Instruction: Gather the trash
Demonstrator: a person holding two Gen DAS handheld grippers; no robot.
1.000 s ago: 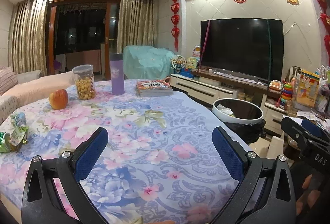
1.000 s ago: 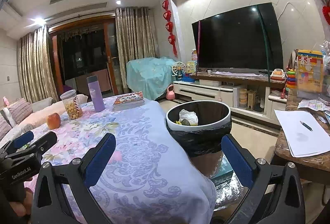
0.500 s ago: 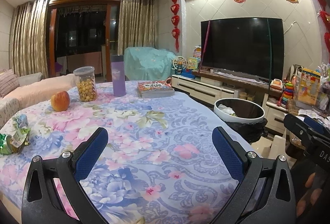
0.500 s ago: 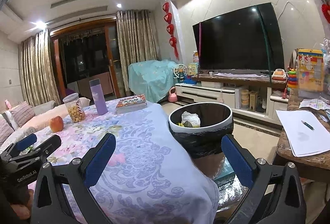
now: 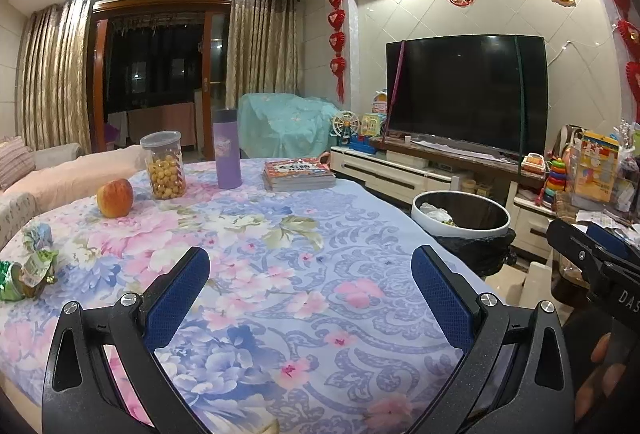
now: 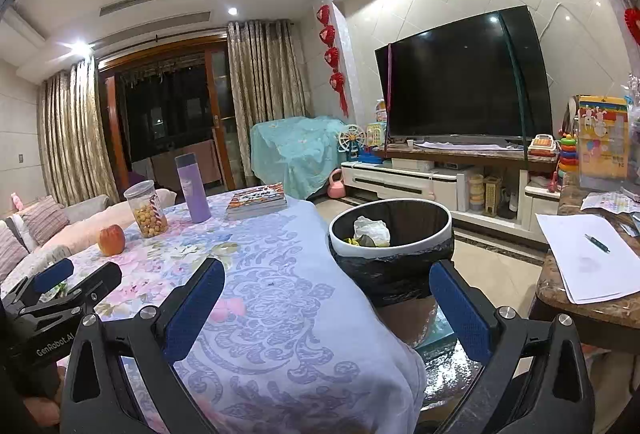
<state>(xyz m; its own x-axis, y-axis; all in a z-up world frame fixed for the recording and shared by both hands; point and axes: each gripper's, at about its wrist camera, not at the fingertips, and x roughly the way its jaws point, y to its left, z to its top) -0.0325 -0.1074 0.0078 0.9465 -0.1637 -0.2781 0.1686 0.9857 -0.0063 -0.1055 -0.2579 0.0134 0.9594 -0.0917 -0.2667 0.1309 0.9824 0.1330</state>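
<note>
A crumpled green snack wrapper (image 5: 28, 270) lies at the left edge of the floral tablecloth (image 5: 280, 274). The white-rimmed trash bin (image 6: 390, 234) with a black liner stands just off the table's right side and holds white tissue (image 6: 372, 228) and other scraps. In the left wrist view the bin (image 5: 460, 218) is at the right. My left gripper (image 5: 310, 280) hovers open over the cloth with nothing between its fingers. My right gripper (image 6: 326, 294) is open and empty, near the table's right edge with the bin just beyond it.
An apple (image 5: 115, 197), a jar of yellow snacks (image 5: 164, 165), a purple bottle (image 5: 227, 148) and stacked books (image 5: 298, 174) sit at the table's far side. A marble side table (image 6: 580, 298) with paper and a pen is at the right. A TV (image 5: 466, 92) stands behind.
Both views have shifted slightly; the right gripper has risen a little, so the bin sits lower and nearer. Both grippers stay open.
</note>
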